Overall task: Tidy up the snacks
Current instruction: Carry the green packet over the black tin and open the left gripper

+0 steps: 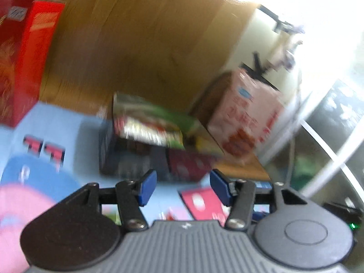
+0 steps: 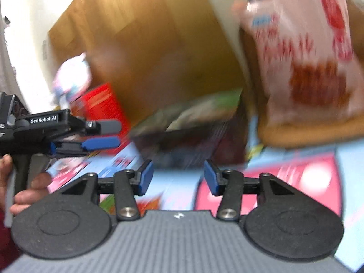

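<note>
A snack packet [image 1: 147,125] lay on top of a low box [image 1: 145,159] on the mat [image 1: 56,127]. A tall box [image 1: 22,56] stood well to its left, a large bag [image 1: 245,116] just to its right, and a wooden panel [image 1: 136,45] rose behind all three.

Both views are smeared by motion blur; printing on the pink snack bag [image 2: 302,52] and the red box [image 1: 22,52] is unreadable. Daylight blows out to white glare at 1 o'clock in the left wrist view. Fisheye distortion bends straight edges near the rims.
</note>
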Motion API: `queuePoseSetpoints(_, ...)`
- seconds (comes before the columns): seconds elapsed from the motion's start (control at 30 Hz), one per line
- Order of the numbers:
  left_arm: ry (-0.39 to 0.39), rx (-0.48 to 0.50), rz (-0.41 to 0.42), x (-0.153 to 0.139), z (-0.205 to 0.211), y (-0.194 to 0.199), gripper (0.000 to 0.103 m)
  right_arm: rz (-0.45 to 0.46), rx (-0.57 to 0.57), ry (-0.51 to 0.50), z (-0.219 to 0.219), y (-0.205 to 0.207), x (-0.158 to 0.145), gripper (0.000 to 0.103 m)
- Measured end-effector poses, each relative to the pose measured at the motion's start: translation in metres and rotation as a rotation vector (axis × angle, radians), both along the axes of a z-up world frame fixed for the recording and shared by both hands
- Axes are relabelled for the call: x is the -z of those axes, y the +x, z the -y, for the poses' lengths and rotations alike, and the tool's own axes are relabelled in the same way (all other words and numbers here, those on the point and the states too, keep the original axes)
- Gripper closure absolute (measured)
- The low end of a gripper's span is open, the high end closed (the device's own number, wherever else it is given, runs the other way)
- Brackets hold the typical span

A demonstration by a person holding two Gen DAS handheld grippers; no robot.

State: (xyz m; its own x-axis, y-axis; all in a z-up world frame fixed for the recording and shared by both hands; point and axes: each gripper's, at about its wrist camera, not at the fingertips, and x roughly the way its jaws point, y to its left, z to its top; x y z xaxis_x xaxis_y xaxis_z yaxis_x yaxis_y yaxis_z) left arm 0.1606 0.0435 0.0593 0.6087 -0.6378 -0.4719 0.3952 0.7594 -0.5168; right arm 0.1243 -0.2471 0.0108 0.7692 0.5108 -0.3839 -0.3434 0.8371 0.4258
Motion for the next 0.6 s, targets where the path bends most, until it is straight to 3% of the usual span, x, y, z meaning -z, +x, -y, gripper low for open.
queuePoseSetpoints(0.2, -0.024, 0.103, -0.039, 0.017, -0.014, -0.069, 0.048, -0.007, -0.197, 0.064, -0.035, -0.067, 0.011, 0.049)
queuePoseSetpoints(0.3, 0.003, 0.107, -0.063, 0.03, -0.015, -0.087, 0.048, -0.009, -0.262, 0.011, -0.059, -0.09, 0.014, 0.049)
queuePoseSetpoints(0.4, 0.026, 0.089, -0.124, 0.048, -0.017, -0.092, 0.048, -0.022, -0.171, -0.135, -0.07, -0.096, 0.024, 0.049)
queuePoseSetpoints(0.5, 0.058, 0.067, -0.115, 0.053, -0.017, -0.1, 0.042, 0.004, 0.004, -0.301, -0.07, -0.096, 0.027, 0.042)
queuePoseSetpoints(0.6, 0.059, 0.062, -0.112, 0.055, -0.015, -0.098, 0.033, 0.009, -0.023, -0.258, -0.068, -0.1, 0.023, 0.037)
